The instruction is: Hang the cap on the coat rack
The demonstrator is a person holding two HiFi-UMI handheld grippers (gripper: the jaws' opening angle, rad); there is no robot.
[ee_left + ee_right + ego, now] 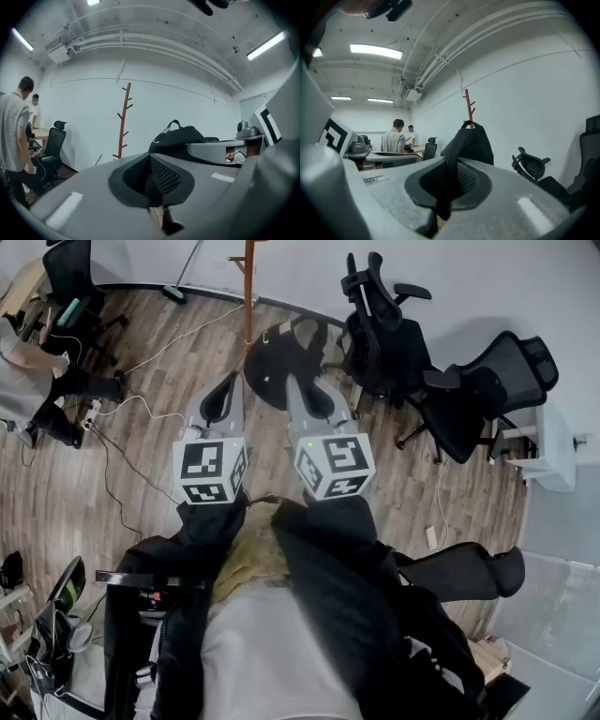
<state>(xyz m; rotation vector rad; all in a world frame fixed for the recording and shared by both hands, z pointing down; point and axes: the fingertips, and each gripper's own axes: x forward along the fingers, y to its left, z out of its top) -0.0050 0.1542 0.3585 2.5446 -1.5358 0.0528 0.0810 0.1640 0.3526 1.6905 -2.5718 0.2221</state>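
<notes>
1. The carrying step is in hand, as I judge it. The person is holding the cap [286,357] out at 12 o'clock in the head view, above the wooden floor [150,371]. It is not yet on the coat rack [248,282].
2. The right hand-held gripper [448,187] is clamping the cap's fabric between its closed jaws. In the right gripper view the cap is rising straight ahead of them and hiding most of the rack's pole.
3. The left hand-held gripper [152,185] is standing with its jaws together and nothing visible between them. The cap is showing at 2 o'clock from them.
4. The rack is standing at 11 o'clock from the cap. The next move calls for raising the cap to an upward-slanting peg, slipping it over the tip, then parting the right jaws.
</notes>
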